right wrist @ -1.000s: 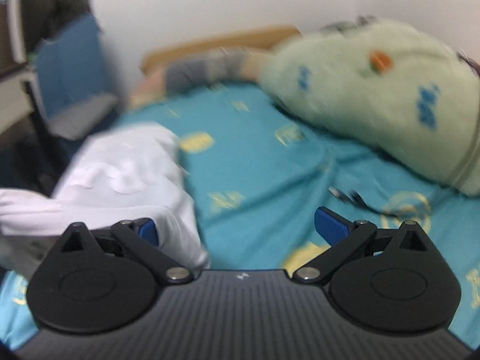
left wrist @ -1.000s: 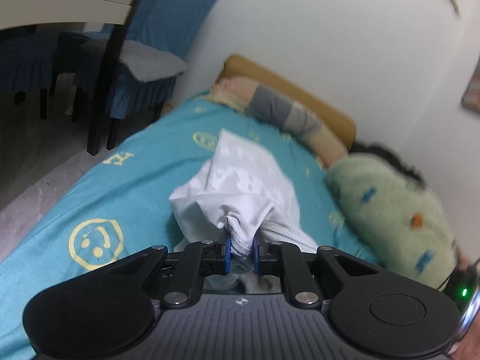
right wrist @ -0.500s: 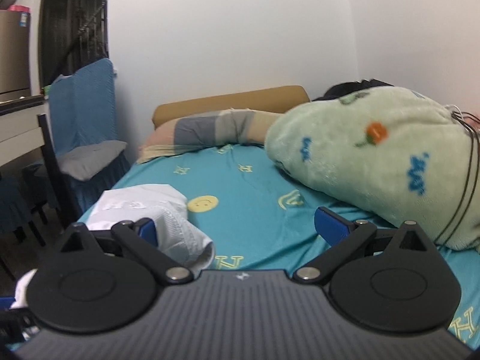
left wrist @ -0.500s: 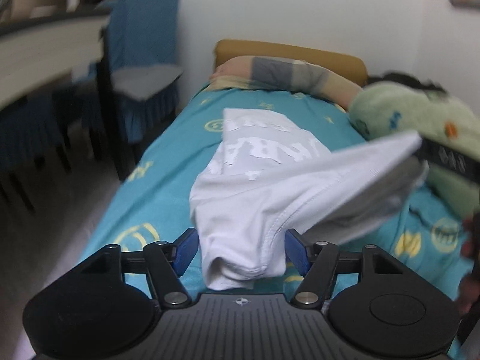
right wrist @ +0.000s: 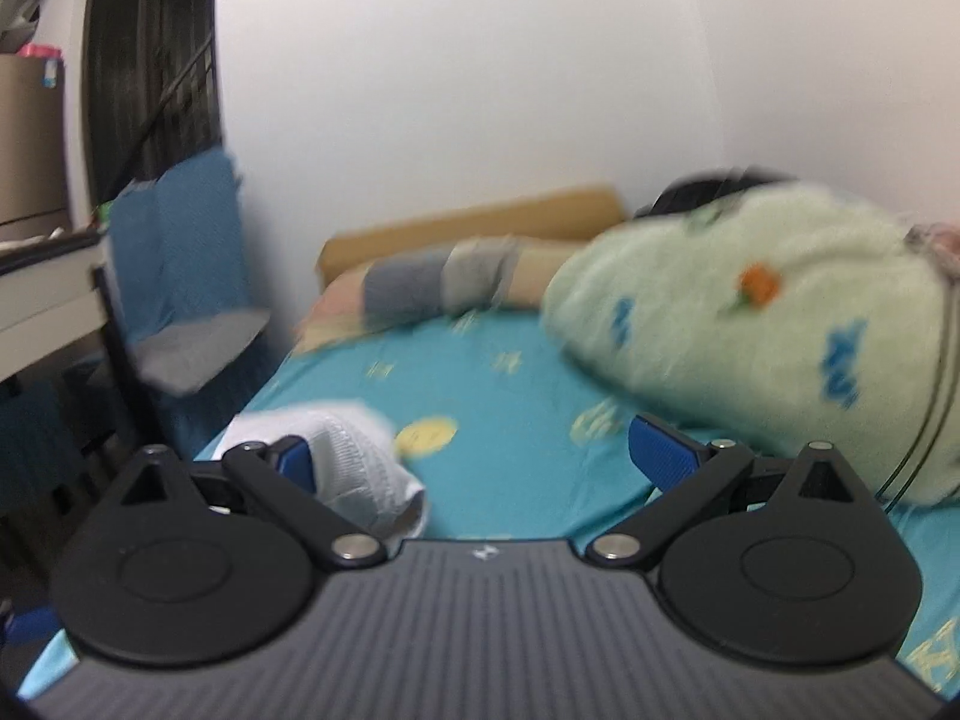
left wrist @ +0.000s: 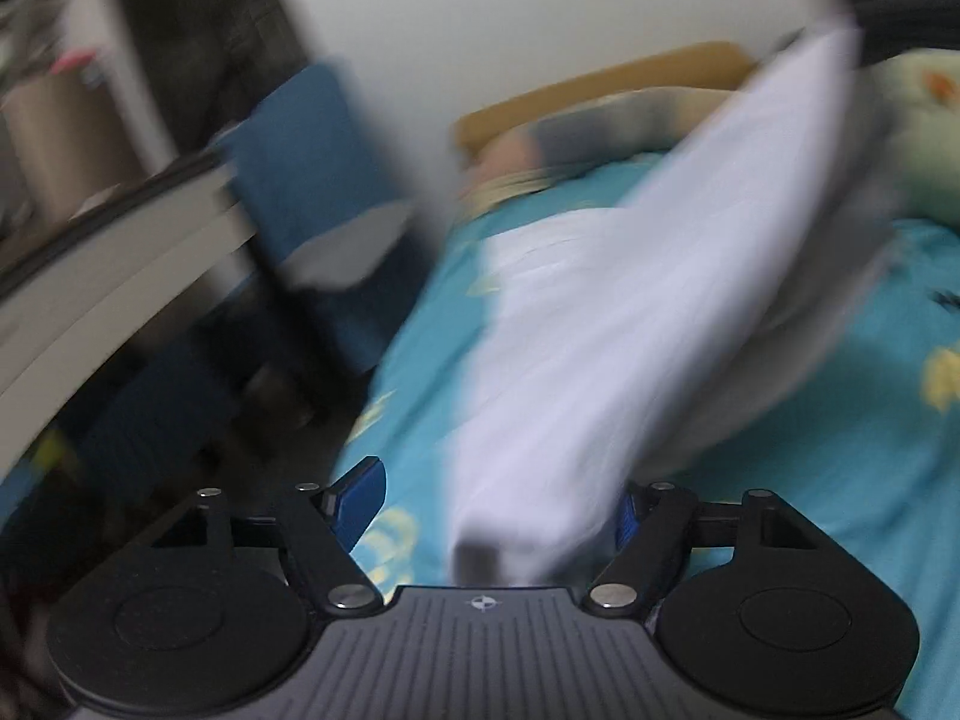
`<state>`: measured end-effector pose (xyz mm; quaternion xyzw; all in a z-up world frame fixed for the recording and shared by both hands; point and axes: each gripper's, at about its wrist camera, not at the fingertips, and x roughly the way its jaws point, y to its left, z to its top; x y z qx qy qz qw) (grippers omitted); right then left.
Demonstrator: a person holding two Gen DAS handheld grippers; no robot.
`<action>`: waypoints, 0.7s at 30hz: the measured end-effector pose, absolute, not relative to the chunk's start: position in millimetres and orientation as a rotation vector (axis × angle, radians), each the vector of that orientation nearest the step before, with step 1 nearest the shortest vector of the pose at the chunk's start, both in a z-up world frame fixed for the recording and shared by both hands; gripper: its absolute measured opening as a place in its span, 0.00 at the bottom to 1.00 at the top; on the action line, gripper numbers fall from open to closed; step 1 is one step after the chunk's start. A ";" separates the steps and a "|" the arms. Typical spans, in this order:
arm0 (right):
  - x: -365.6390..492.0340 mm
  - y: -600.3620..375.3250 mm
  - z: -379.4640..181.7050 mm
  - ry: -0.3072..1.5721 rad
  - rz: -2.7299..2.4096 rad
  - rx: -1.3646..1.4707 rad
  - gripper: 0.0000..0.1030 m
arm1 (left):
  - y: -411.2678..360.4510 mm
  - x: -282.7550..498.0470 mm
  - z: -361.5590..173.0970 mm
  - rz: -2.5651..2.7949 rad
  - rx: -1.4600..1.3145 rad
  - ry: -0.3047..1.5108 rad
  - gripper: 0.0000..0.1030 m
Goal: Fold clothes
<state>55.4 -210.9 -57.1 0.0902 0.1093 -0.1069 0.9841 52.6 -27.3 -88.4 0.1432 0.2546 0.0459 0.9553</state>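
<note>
A white garment (left wrist: 630, 312) stretches, blurred, from between the fingers of my left gripper (left wrist: 492, 507) up toward the top right, above the teal bed sheet (left wrist: 840, 450). The left jaws stand wide apart; the cloth rests against the right finger only. In the right wrist view, a bunched part of the white garment (right wrist: 354, 462) hangs at the left finger of my right gripper (right wrist: 474, 459). The right jaws are wide open, with the sheet (right wrist: 510, 408) showing between them.
A green fleece blanket (right wrist: 750, 348) is heaped on the right of the bed, with a dark cable (right wrist: 936, 420) across it. A striped pillow (right wrist: 438, 282) lies at the headboard. A blue-covered chair (right wrist: 180, 252) and a table edge (left wrist: 120, 276) stand left of the bed.
The left gripper, shut on the garment a second ago, has opened wide and swung left. The garment now stretches up to the right. The right gripper stays open with cloth at its left finger.
</note>
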 end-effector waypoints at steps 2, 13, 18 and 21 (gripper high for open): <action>51.8 -212.2 -51.3 0.163 -0.245 0.149 1.00 | -9.0 54.9 -79.8 0.175 0.203 0.502 0.74; 60.7 -202.7 -78.6 0.340 -0.292 -0.002 1.00 | 37.3 45.3 -43.1 0.259 -0.115 0.337 0.79; 43.2 -203.1 -39.7 0.225 -0.260 0.003 1.00 | 41.8 30.8 -43.5 0.164 -0.100 0.392 0.81; 34.2 -203.1 -15.4 0.161 -0.231 0.001 1.00 | 24.6 22.5 -50.4 0.073 -0.007 0.406 0.82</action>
